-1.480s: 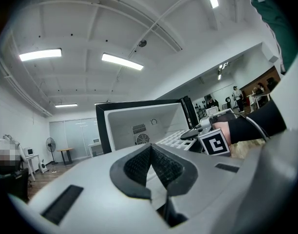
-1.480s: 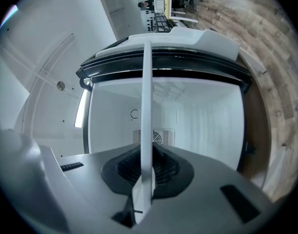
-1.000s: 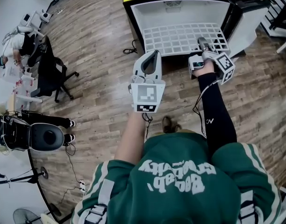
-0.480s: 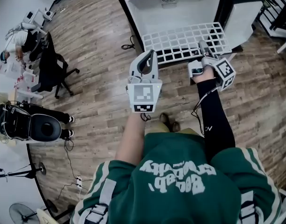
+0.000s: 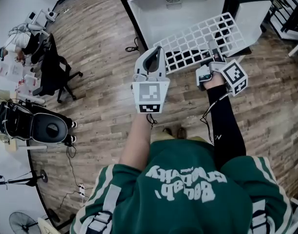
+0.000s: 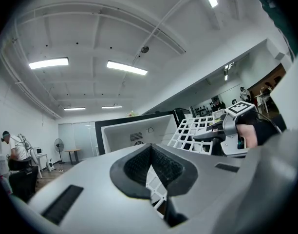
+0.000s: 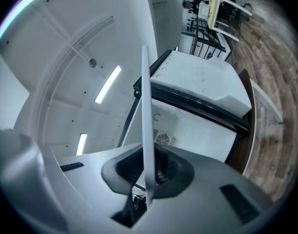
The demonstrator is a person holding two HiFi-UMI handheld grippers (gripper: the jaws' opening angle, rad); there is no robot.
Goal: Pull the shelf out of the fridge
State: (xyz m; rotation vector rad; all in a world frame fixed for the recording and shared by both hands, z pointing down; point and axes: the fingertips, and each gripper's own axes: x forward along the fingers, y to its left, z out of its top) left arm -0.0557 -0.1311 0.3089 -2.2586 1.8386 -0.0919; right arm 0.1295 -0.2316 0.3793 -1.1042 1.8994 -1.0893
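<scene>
The fridge [image 5: 178, 13] stands open at the top of the head view, its inside white and bare. The white grid shelf [image 5: 202, 40] is out past the fridge's front edge and tilted, its right far corner raised. My right gripper [image 5: 212, 62] is shut on the shelf's near edge. In the right gripper view the shelf [image 7: 147, 130] runs edge-on as a thin white strip between the jaws of the right gripper [image 7: 148, 179]. My left gripper [image 5: 151, 65] hovers by the shelf's near left corner, shut and holding nothing. From the left gripper [image 6: 151, 147] I see the shelf [image 6: 197, 128] beyond it.
The fridge door [image 5: 253, 21] hangs open at the right. A black cable [image 5: 134, 48] lies on the wooden floor left of the fridge. Office chairs [image 5: 54, 74] and a seated person [image 5: 20, 43] are at the far left. A metal rack [image 5: 290, 9] stands at the far right.
The shelf has come farther out of the fridge and has tilted from flat to slanted, right side up. The right gripper stayed clamped on it. The left gripper has shifted only slightly.
</scene>
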